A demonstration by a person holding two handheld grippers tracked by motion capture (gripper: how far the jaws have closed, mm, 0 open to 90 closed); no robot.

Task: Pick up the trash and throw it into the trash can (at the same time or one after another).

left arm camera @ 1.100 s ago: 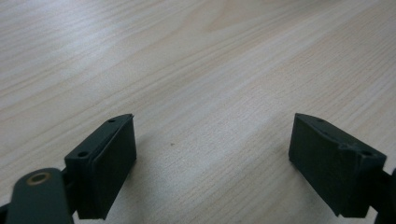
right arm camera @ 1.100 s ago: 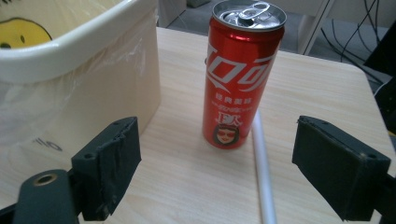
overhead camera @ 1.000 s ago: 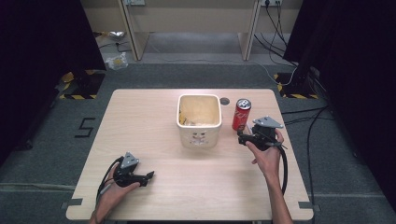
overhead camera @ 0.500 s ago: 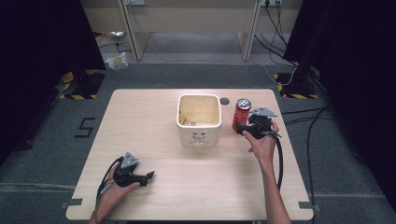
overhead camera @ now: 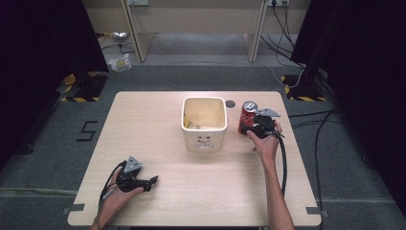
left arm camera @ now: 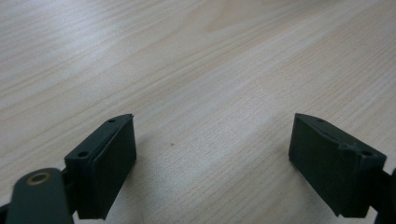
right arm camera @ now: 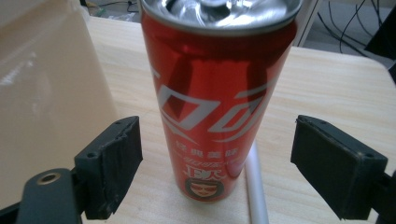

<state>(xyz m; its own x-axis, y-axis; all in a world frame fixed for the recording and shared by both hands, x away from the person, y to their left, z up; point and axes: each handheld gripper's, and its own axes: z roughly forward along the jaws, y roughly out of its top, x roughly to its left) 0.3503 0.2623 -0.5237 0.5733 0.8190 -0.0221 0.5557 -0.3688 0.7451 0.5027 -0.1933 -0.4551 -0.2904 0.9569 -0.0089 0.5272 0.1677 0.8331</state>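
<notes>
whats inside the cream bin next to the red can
The bin is open on top, and a few small yellowish scraps lie at its bottom near the left wall. Its near wall hides the part of the floor behind it.

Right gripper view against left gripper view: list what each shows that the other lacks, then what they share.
Right gripper view: an upright red can between the open right claw, a pale rod beside its base, and the cream bin wall. Left gripper view: bare wood between the open left claw. Shared: the wooden table and two black jaws.

One red can [overhead camera: 248,115], one cream bin [overhead camera: 204,123], two grippers, one table [overhead camera: 143,124].
</notes>
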